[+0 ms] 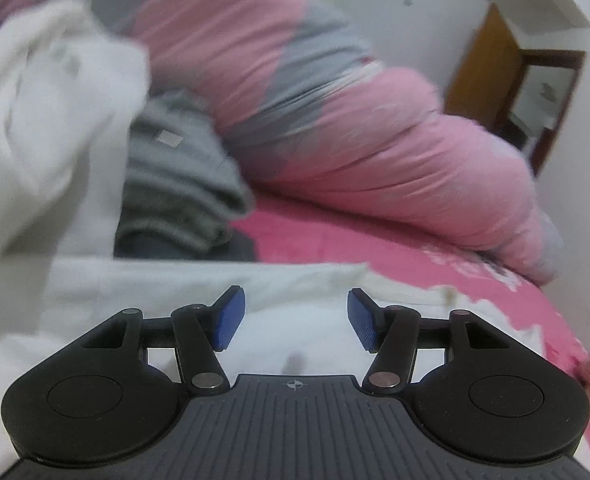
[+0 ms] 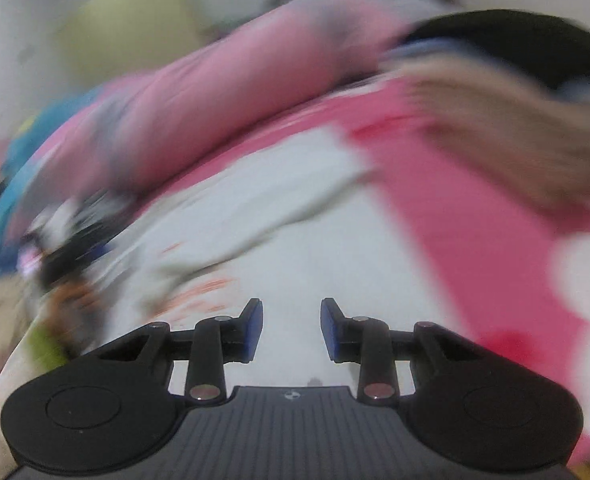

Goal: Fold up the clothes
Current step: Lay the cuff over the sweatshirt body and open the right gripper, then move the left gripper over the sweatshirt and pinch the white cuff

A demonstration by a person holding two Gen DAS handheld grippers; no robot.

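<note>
Between folds: white garment [image 1: 199,284] spread on pink bedsheet [image 1: 375,248], partly folded. Left gripper [image 1: 296,318] and right gripper [image 2: 292,330] both parted, empty, above it. Next, probably: pinch an edge.

A garment [image 1: 199,284] lies spread on the bed [image 1: 435,256] under and ahead of the left gripper [image 1: 295,316]. A stack of folded clothes [image 1: 179,184] sits beyond it, ahead to the left. A rolled quilt [image 1: 375,128] lies behind the stack and runs off to the right. A door [image 1: 483,76] stands far right.
</note>
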